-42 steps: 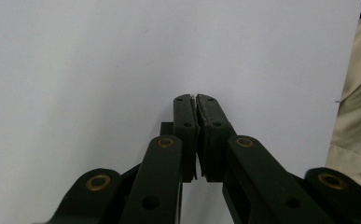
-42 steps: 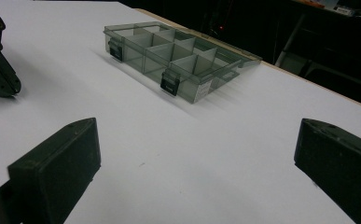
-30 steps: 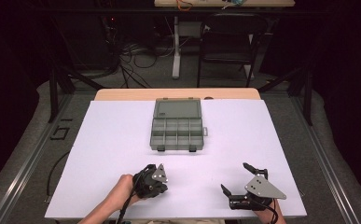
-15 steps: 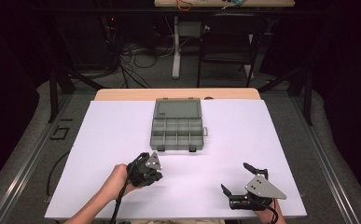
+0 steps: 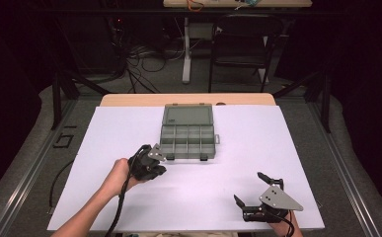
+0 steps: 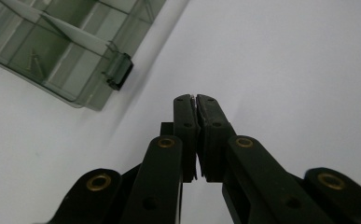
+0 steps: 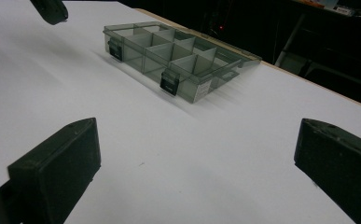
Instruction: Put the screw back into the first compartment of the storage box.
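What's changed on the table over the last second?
The left gripper has moved forward across the white sheet to the near left corner of the compartment box, jaws shut throughout, with a tiny pale sliver at their tips in the left gripper view. The right gripper stayed put, open; the box has not moved.

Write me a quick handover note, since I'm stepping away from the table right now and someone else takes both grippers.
Left gripper: shut, with something small and pale pinched at the tips; what it is I cannot tell. It hovers by the near left corner of the compartment box.
Right gripper: open, holding nothing, low at the near right of the white table cover.
Box: mid-table, lid open, both front latches undone.
Done: box opened; a small piece seems picked up.
Left: probably placing that piece into a compartment, then closing the lid.
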